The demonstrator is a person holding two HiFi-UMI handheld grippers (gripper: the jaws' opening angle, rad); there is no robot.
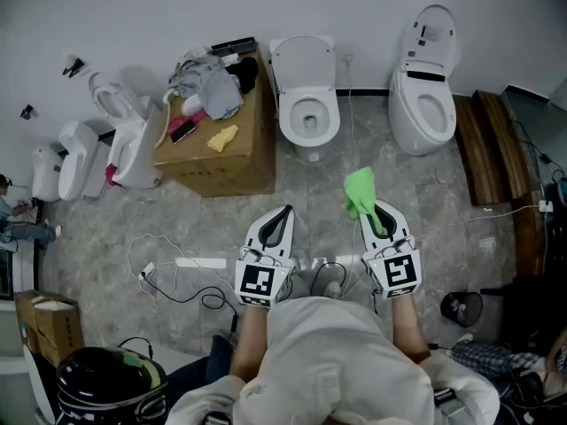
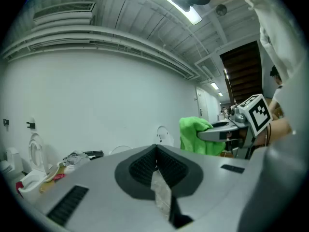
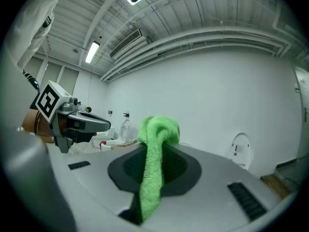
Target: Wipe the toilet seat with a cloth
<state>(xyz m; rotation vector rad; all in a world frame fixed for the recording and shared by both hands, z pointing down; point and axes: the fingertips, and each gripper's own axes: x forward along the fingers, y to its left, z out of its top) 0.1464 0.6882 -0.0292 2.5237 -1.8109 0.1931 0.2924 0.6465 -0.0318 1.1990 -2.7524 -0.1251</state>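
In the head view a white toilet (image 1: 306, 104) stands by the far wall with its lid up and its seat (image 1: 330, 120) down. A second white toilet (image 1: 425, 91) is to its right. My right gripper (image 1: 379, 211) is shut on a bright green cloth (image 1: 359, 191), held above the floor short of both toilets. In the right gripper view the green cloth (image 3: 154, 149) hangs out between the jaws. My left gripper (image 1: 283, 212) hovers beside it, jaws shut with nothing but a pale scrap between them. The left gripper view shows the cloth (image 2: 195, 134) to the right.
A cardboard box (image 1: 226, 162) with clothes, a phone and a yellow rag stands left of the centre toilet. More white fixtures (image 1: 124, 140) line the left wall. Cables (image 1: 173, 277) trail over the floor. Wooden planks (image 1: 483, 144) lie at the right. A helmet (image 1: 111, 383) sits near left.
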